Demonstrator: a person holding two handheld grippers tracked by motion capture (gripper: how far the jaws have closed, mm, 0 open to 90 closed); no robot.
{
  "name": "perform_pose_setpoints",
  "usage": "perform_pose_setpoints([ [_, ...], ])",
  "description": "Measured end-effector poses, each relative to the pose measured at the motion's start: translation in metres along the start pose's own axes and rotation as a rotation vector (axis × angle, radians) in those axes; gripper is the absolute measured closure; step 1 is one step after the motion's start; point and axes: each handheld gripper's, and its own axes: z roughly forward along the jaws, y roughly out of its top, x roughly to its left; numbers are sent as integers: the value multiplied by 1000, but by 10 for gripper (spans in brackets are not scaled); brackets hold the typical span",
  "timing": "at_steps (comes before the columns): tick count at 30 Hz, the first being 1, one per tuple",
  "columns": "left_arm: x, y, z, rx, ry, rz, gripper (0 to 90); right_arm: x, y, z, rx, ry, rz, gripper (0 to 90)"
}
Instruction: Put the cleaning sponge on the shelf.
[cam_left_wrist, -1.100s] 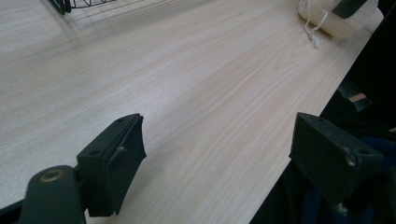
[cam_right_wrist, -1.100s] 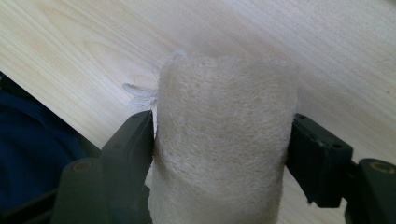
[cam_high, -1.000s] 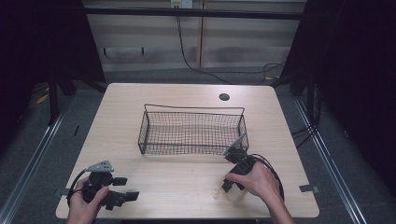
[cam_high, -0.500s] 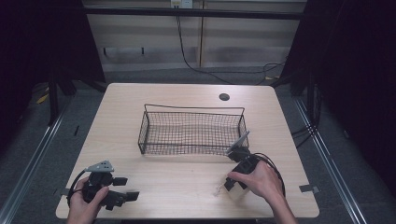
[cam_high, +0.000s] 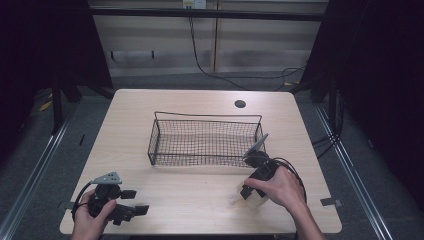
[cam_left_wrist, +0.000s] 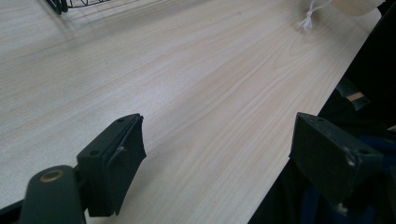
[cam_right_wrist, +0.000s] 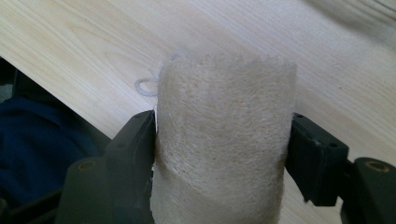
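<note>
A beige fibrous loofah roll (cam_right_wrist: 224, 154) with a white string loop (cam_right_wrist: 147, 86) stands between the jaws of my right gripper (cam_right_wrist: 222, 119), which is shut on it just above the wooden table. From above, that gripper (cam_high: 246, 192) sits at the front right of the table, and the loofah (cam_high: 236, 199) shows as a pale blur at its tip. My left gripper (cam_high: 135, 202) rests at the front left with its jaws wide apart. Nothing lies between its fingers (cam_left_wrist: 116, 158). Far off in the left gripper view, the loofah (cam_left_wrist: 355, 4) and its string (cam_left_wrist: 307, 19) are visible.
A black wire basket (cam_high: 200, 161) stands in the middle of the table, its corner (cam_left_wrist: 60, 4) also in the left gripper view. A round cable hole (cam_high: 240, 104) lies behind it. The table's front edge (cam_high: 200, 233) runs close under both hands.
The right gripper has tilted and shifted slightly toward the basket with the loofah still in it. The left gripper has stayed put.
</note>
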Motion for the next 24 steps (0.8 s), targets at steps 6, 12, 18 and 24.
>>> perform_pose_setpoints([
  [6, 0, 0, 0, -1, 2, 0, 174, 2, 2, -6, -5, -10, -4, 304],
  [12, 0, 0, 0, 0, -2, -3, 174, 6, 5, -12, 11, -4, -46, 304],
  [18, 0, 0, 0, 0, -4, -2, 174, 9, 8, -18, 11, -12, -62, 304],
  [24, 0, 0, 0, 0, -4, -2, 173, 16, 13, -25, 19, 11, -87, 304],
])
